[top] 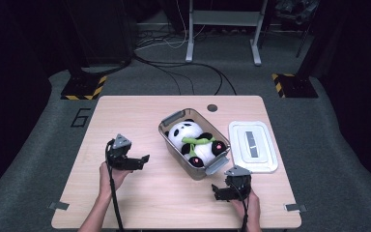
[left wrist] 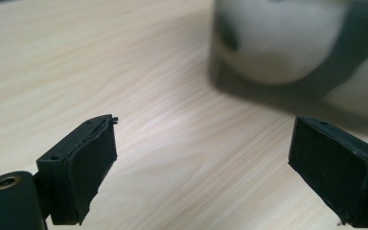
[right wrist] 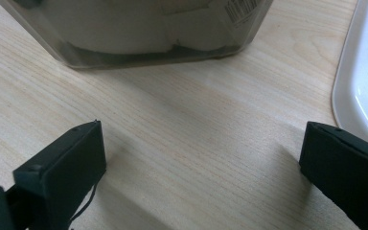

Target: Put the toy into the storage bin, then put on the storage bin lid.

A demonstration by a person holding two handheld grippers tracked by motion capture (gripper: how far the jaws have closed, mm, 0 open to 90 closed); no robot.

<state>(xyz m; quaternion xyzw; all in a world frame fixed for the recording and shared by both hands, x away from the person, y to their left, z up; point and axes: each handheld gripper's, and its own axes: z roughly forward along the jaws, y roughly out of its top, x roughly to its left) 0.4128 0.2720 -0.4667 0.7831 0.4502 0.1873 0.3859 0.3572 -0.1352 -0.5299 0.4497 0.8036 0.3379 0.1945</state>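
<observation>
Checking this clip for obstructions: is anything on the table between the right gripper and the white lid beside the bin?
Nothing visible. The right gripper, jaws open and empty, sits near the table's front edge; bare wood lies between it and the lid. The clear bin with the panda toy stands left of that path.

Two black handheld grippers w/ grey top plates

Left gripper [top: 144,158] & right gripper [top: 216,192]: matte black rubbery jaw pads, black trailing cables; forearms bare.

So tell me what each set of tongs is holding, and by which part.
Nothing. The left tongs and right tongs are open over bare table, beside the bin with the panda.
</observation>
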